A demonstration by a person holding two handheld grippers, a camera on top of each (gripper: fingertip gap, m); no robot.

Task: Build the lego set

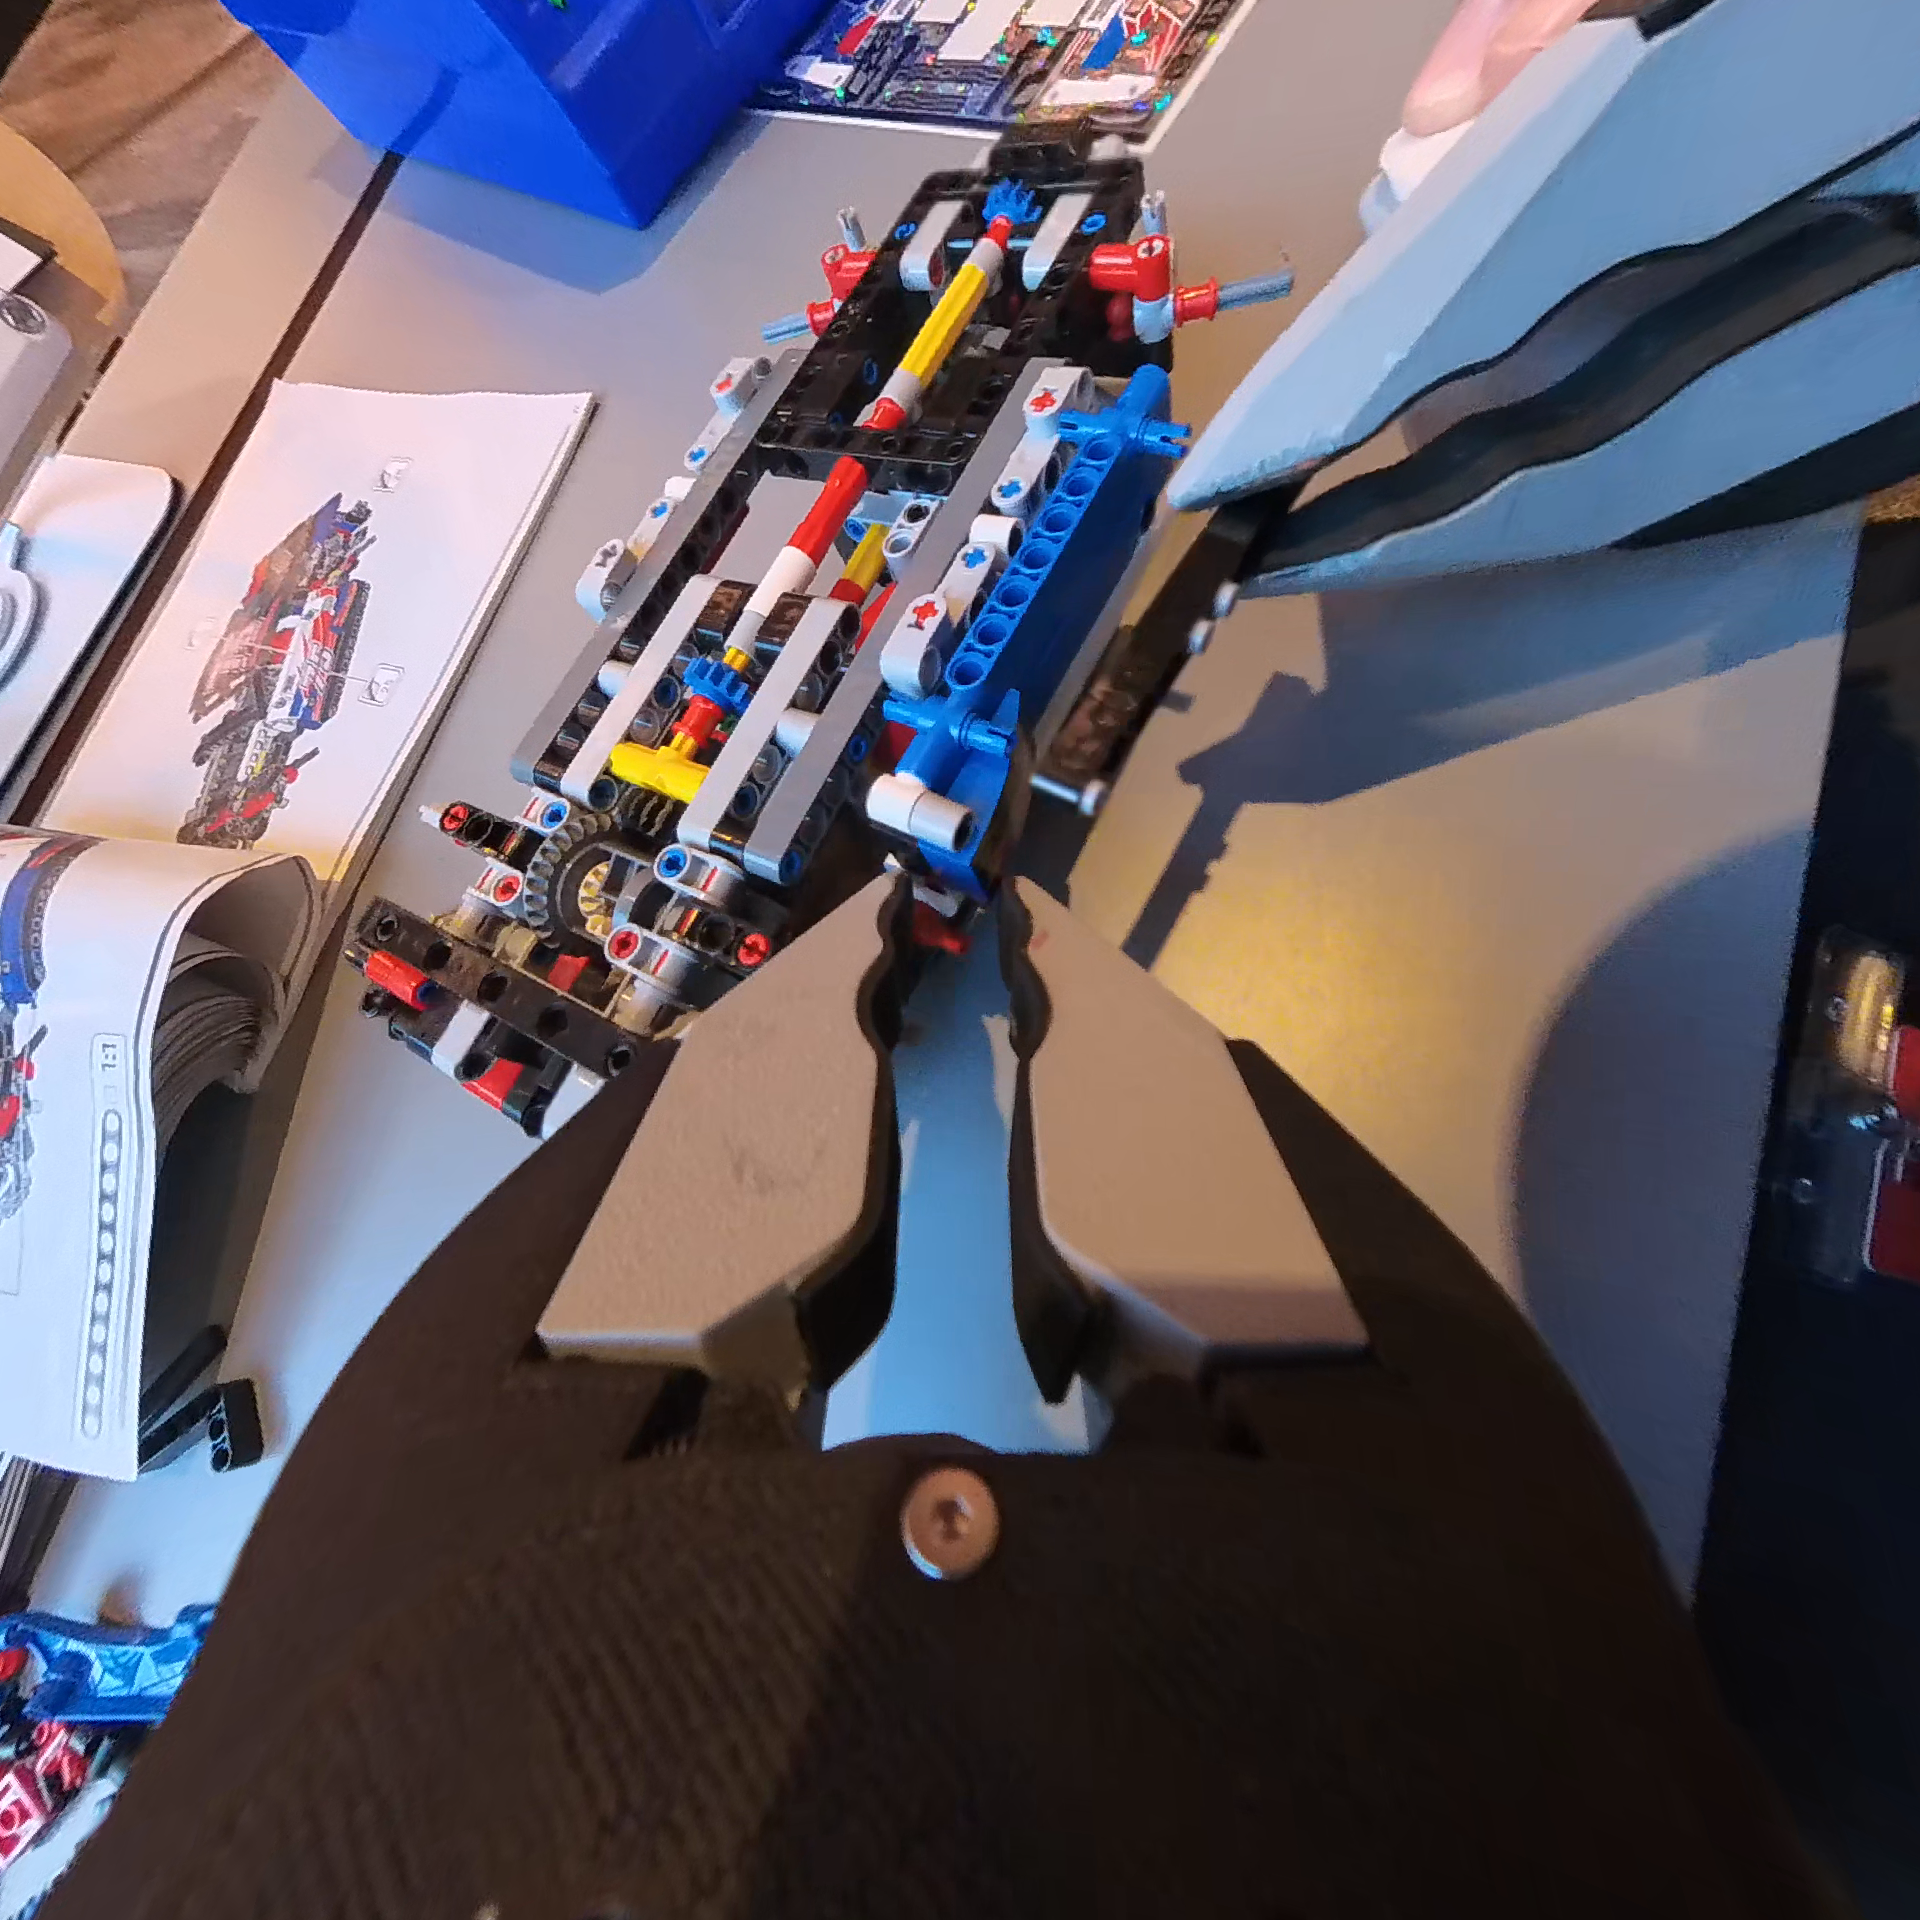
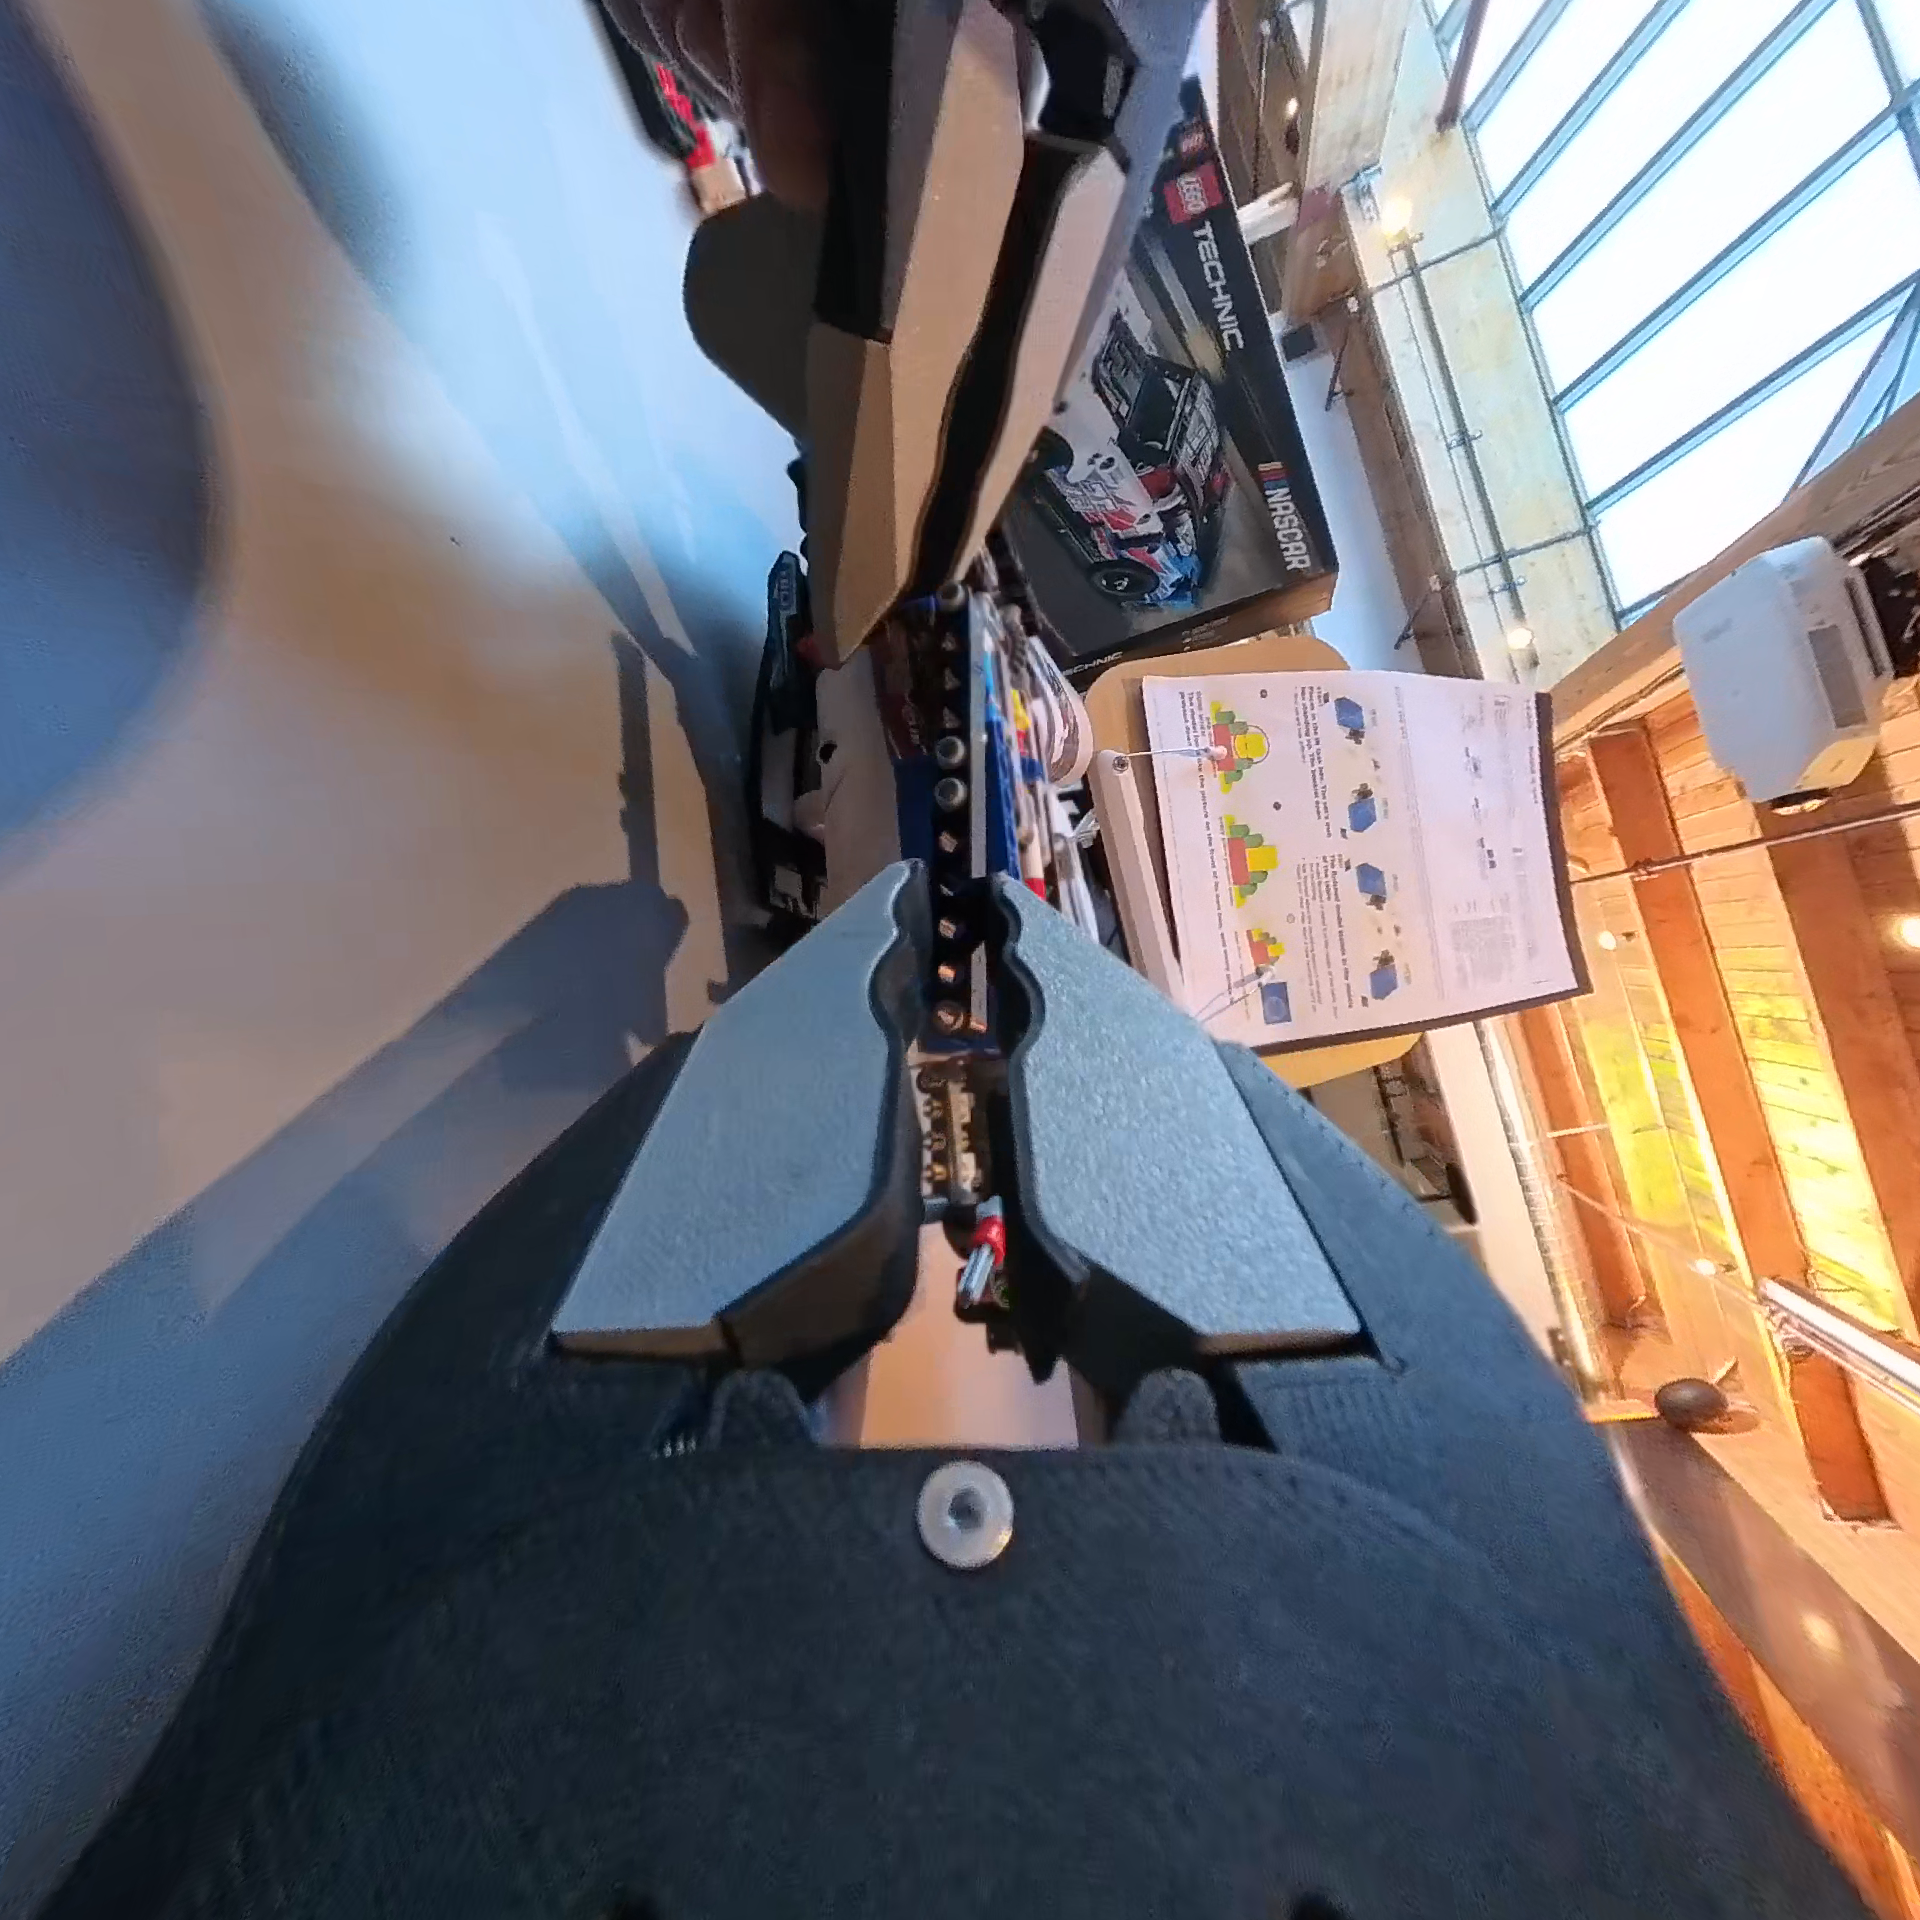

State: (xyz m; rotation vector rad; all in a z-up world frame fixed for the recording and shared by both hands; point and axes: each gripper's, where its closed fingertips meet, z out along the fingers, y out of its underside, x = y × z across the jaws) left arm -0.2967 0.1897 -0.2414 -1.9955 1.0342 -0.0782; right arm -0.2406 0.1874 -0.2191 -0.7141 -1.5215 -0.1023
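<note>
Roughly half-built: car frame [image 1: 831, 582] assembled, body and wheels missing. Left gripper [image 1: 945, 914] pinches frame's near blue side; right gripper [image 2: 961, 925] clamps frame edge.

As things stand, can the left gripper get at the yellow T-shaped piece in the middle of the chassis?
Probably not now. The left gripper looks shut on the chassis at its blue side beam, so it must let go first. The yellow T-piece lies uncovered between two grey beams.
</note>
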